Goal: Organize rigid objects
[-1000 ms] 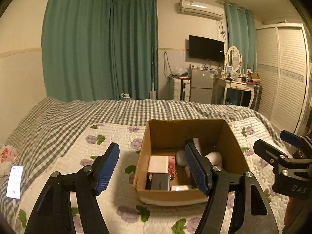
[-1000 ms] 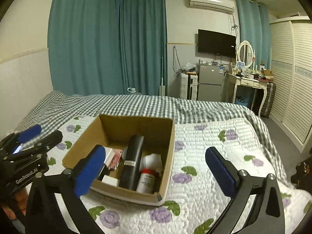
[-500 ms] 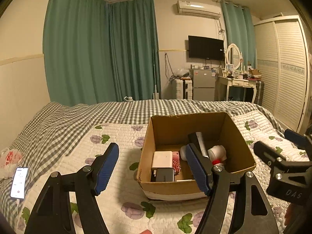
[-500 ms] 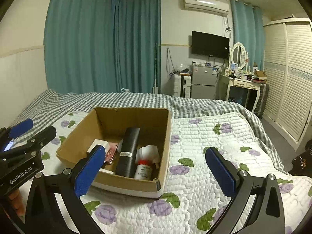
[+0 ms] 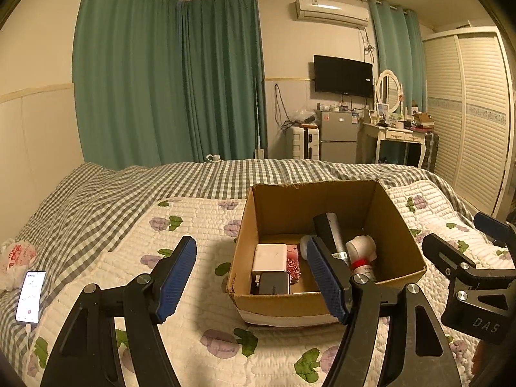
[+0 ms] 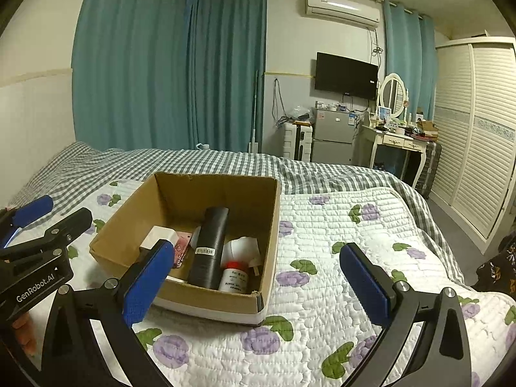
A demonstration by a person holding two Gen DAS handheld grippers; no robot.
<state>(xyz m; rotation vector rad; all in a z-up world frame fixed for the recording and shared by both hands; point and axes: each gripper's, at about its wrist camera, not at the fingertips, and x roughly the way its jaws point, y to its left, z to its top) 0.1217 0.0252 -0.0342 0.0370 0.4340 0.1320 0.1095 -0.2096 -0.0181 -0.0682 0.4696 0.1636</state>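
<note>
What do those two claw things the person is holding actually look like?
Each tool is a black frame of angular struts with silver bolt heads, ending in two fingers faced with ribbed blue pads. The left tool carries white "GenRobot.AI" lettering on its side, seen from the right wrist camera; the right tool shows white "DAS" letters, seen from the left one. No cables or sleeves are visible.

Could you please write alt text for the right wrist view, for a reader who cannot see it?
Open right tongs hover, empty, over a floral quilt near a cardboard box holding a black cylinder, a white bottle and small packages. The left tongs show at the left edge.
</note>
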